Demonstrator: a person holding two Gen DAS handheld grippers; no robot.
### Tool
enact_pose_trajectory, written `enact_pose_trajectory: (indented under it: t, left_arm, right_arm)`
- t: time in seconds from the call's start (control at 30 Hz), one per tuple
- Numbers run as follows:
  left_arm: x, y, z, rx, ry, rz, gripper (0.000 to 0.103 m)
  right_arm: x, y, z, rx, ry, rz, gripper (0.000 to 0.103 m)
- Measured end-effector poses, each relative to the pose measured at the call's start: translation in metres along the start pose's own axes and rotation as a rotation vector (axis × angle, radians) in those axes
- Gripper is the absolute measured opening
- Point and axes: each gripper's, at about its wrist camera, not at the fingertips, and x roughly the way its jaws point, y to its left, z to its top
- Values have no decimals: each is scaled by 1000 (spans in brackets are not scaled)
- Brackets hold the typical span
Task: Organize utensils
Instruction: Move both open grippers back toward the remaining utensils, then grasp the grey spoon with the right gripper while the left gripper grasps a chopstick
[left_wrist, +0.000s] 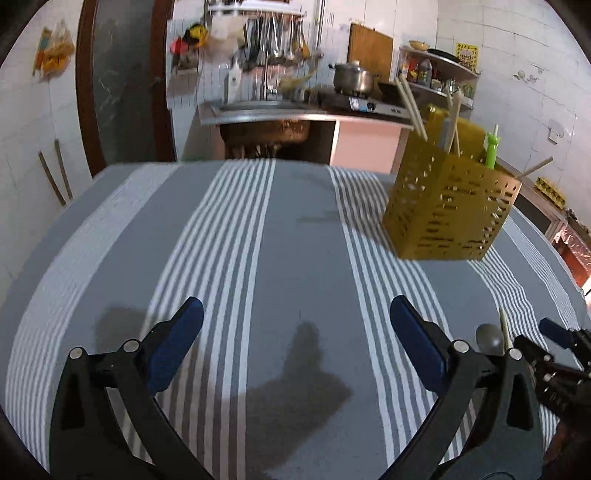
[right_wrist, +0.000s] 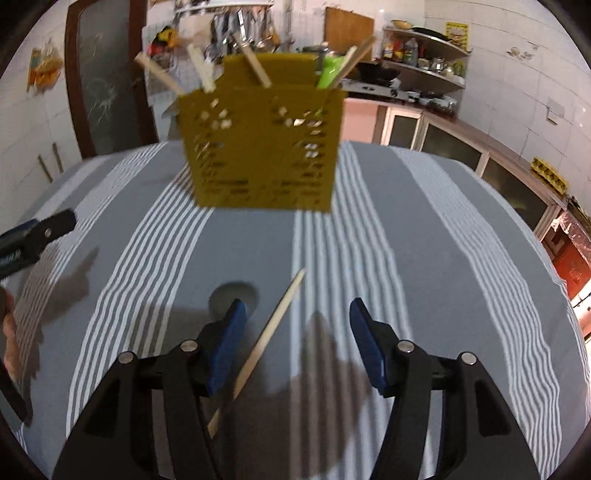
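A yellow perforated utensil holder (left_wrist: 450, 210) (right_wrist: 262, 155) stands on the striped tablecloth, with several wooden chopsticks and a green-handled utensil in it. My left gripper (left_wrist: 295, 310) hangs wide open over bare cloth, nothing between its fingers. My right gripper (right_wrist: 297, 310) is open low over the table. A loose chopstick (right_wrist: 273, 332) lies on the cloth between its jaws, touching neither pad. A grey spoon (right_wrist: 231, 293) lies just beyond, its bowl partly hidden behind the left finger. In the left wrist view the spoon (left_wrist: 489, 338) and the right gripper (left_wrist: 554, 332) show at the right edge.
The round table (left_wrist: 110, 206) wears a grey and white striped cloth that falls away at the edges. Behind it are a sink counter (left_wrist: 266, 110), a stove with a pot (left_wrist: 352, 79) and a corner shelf (right_wrist: 424, 55). The left gripper (right_wrist: 37, 232) and a hand enter from the left.
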Motion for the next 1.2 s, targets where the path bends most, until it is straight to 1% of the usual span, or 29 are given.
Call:
enact_pose_trajectory:
  t: [0.03, 0.2, 0.23, 0.3, 0.37, 0.4, 0.43, 0.47, 0.53, 0.6, 0.73, 0.87, 0.93, 1.0, 1.1, 1.2]
  left_arm:
    - [2, 1, -1, -1, 8, -5, 98]
    - [7, -2, -2, 19, 29, -13, 98]
    - [7, -3, -3, 16, 30, -18, 98]
    - [8, -6, -3, 16, 35, -24, 98]
    - [9, -8, -5, 27, 38, -26, 98]
    - [10, -11, -6, 40, 38, -21, 98]
    - [10, -13, -7, 50, 37, -17, 98]
    - [9, -15, -8, 58, 37, -14, 98]
    - [9, -19, -10, 77, 35, -11, 98]
    - [8, -22, -11, 89, 34, -13, 98]
    - [8, -28, -11, 96, 38, -10, 98]
    - [8, -33, -10, 60, 70, -46, 98]
    - [7, -41, -9, 51, 78, -60, 98]
    - [6, -53, -9, 64, 84, -71, 98]
    - [7, -76, -11, 84, 101, -100, 98]
    - [12, -103, -14, 105, 131, -136, 98]
  right_arm:
    - [1, 3, 0, -11, 6, 0, 53]
    - [6, 25, 1, -81, 47, 14, 42]
    - [8, 28, 0, -91, 58, 19, 38]
    - [12, 36, -1, -111, 77, 22, 32]
    - [13, 39, -2, -126, 76, 11, 30]
    - [13, 40, -2, -129, 74, 9, 25]
    - [13, 40, -1, -131, 74, 6, 17]
    - [13, 40, 0, -131, 72, 1, 14]
    - [13, 38, 0, -123, 76, 6, 10]
    - [12, 35, 0, -115, 70, 21, 8]
    - [6, 24, 3, -82, 48, 24, 8]
    - [1, 0, 8, -11, 43, 19, 8]
    - [1, -17, 10, 16, 41, -25, 8]
    - [2, -32, 10, 32, 44, -71, 8]
    - [8, -63, 11, 96, 55, -95, 8]
    - [13, -83, 9, 135, 53, -119, 8]
